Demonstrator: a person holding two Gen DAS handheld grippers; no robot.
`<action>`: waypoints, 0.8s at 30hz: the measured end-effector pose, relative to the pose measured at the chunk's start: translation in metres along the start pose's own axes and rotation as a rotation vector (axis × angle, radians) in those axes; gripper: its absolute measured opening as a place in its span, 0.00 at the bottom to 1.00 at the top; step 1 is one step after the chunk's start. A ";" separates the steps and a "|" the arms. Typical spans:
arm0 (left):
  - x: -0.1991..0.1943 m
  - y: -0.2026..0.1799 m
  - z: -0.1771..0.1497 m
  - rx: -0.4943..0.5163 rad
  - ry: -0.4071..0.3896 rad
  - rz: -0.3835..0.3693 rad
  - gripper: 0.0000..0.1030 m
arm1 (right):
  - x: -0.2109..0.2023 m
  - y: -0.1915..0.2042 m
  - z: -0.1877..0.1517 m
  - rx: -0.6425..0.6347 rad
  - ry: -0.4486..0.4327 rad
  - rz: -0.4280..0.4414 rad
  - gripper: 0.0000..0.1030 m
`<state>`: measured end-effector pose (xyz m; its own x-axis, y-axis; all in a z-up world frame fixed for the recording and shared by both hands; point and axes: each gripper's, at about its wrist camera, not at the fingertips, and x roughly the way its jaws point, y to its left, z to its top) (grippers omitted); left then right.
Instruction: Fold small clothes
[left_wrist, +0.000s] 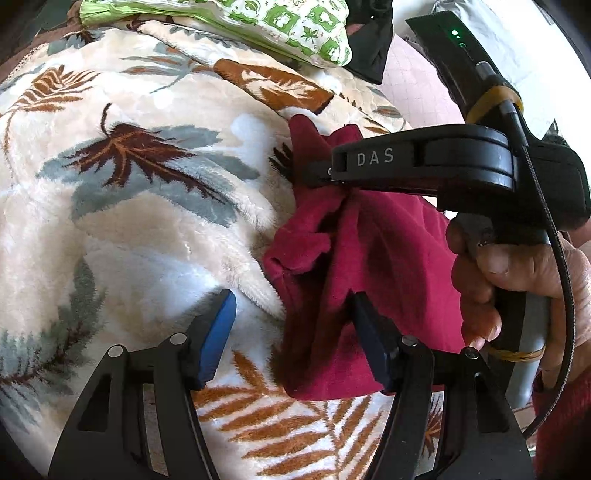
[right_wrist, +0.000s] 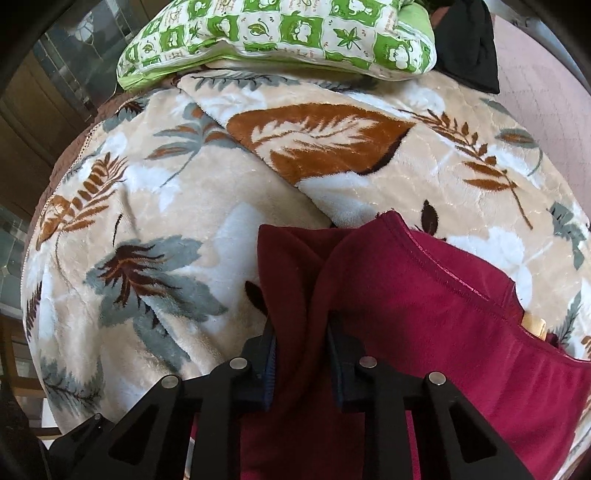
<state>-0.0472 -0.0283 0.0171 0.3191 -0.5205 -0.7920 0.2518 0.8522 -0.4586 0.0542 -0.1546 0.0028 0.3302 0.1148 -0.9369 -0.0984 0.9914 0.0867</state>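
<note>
Left wrist view
Left gripper (left_wrist: 291, 339): fingers are held wide apart above the leaf-print plush blanket (left_wrist: 129, 206); the blue-padded finger (left_wrist: 218, 332) is seen over bare blanket, the other finger over the garment's near edge; nothing is clamped.
Right gripper (left_wrist: 321, 173): seen side-on from the right, reaching across the garment; its tips are pressed into gathered cloth, which is bunched at that spot.
Right hand (left_wrist: 517, 273): wrapped around the gripper's handle, with fingers curled at the trigger.
Maroon garment (left_wrist: 373, 266): crumpled on the blanket, right of centre.
Open room: a broad stretch of blanket is left bare to the left of the garment.

Right wrist view
Right gripper (right_wrist: 301, 350): fingers are drawn close together, clamped on a raised fold of the maroon garment (right_wrist: 424, 306).
Garment edge: a stitched hem runs diagonally toward the right; a pale tag shows beside it.
Green patterned cushion (right_wrist: 288, 33): laid at the blanket's far edge.
Black cloth (right_wrist: 469, 40): beside the cushion, at the far right corner.
Open room: bare blanket lies between garment and cushion.
</note>
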 end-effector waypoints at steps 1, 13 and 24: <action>0.001 0.000 0.000 0.000 0.001 -0.005 0.63 | 0.001 -0.001 0.001 -0.001 0.000 0.001 0.22; 0.012 -0.009 0.003 0.033 -0.006 -0.027 0.67 | -0.020 -0.016 -0.004 0.062 -0.077 0.130 0.17; 0.001 -0.032 0.000 0.121 0.001 -0.071 0.17 | -0.054 -0.041 -0.016 0.108 -0.162 0.183 0.14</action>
<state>-0.0550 -0.0560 0.0314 0.2957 -0.5792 -0.7597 0.3823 0.8005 -0.4615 0.0249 -0.2024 0.0447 0.4632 0.2927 -0.8365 -0.0727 0.9533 0.2933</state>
